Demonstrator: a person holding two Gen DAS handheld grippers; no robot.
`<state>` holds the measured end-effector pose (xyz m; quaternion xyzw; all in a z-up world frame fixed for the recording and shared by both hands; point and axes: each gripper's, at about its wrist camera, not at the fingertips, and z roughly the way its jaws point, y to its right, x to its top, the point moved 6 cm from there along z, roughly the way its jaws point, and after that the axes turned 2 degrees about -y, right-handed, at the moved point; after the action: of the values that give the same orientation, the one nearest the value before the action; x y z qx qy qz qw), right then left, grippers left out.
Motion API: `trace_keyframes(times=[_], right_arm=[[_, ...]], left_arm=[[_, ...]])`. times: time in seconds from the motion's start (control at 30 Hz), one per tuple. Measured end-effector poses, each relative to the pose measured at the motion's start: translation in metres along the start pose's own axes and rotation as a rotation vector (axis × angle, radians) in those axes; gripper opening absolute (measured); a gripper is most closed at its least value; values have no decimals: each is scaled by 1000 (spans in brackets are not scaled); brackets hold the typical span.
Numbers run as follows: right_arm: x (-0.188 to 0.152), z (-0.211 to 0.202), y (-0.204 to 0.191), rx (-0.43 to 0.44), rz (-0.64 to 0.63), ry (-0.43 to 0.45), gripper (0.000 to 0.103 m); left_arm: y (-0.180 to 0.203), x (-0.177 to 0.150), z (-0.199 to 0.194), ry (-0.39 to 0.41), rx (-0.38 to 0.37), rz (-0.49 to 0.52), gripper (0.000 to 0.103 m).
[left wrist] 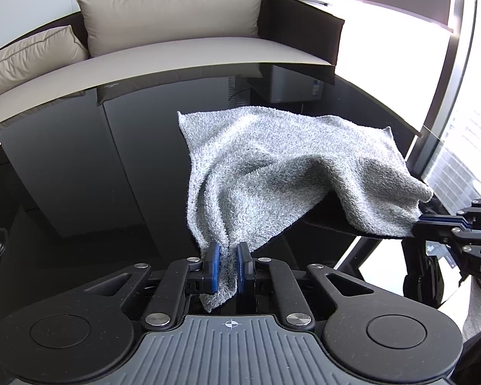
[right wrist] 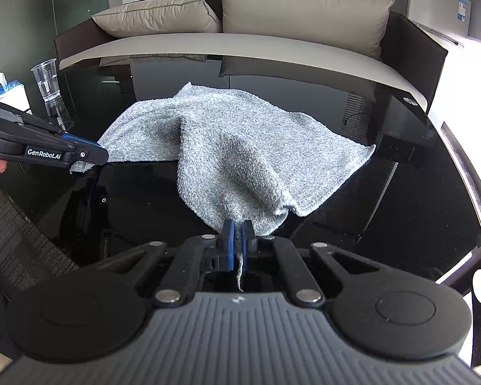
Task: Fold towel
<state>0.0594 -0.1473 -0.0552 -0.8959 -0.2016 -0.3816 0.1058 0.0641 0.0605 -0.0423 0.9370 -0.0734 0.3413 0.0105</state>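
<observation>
A grey terry towel [left wrist: 272, 166] lies partly on the glossy black table [left wrist: 80, 166], its near edge lifted off the surface. My left gripper [left wrist: 228, 258] is shut on the towel's near left corner. My right gripper [right wrist: 239, 240] is shut on the near right corner of the towel [right wrist: 237, 147]. The right gripper also shows in the left wrist view [left wrist: 423, 223] at the far right, clamped on the cloth. The left gripper shows in the right wrist view [right wrist: 99, 155] at the left, holding its corner. The far edge of the towel rests flat on the table.
A clear plastic cup [right wrist: 47, 78] and a tissue pack [right wrist: 8, 91] stand at the table's far left. A bench with beige cushions [right wrist: 298, 9] runs behind the table [right wrist: 417, 192]. A bright window is at the right [left wrist: 474, 96]. A grey chair seat [right wrist: 12, 234] is at the near left.
</observation>
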Motion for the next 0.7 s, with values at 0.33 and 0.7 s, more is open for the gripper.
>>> trace_keyframes(times=[0.33,0.7], right_arm=[[-13,-20,39,-39,148,-56,4],[-16,-22,60,-88,229,-64,4]], left_arm=[[5,-10,-11,-48,-40,29,10],[2,-17,-18,-88,-69,59,10]])
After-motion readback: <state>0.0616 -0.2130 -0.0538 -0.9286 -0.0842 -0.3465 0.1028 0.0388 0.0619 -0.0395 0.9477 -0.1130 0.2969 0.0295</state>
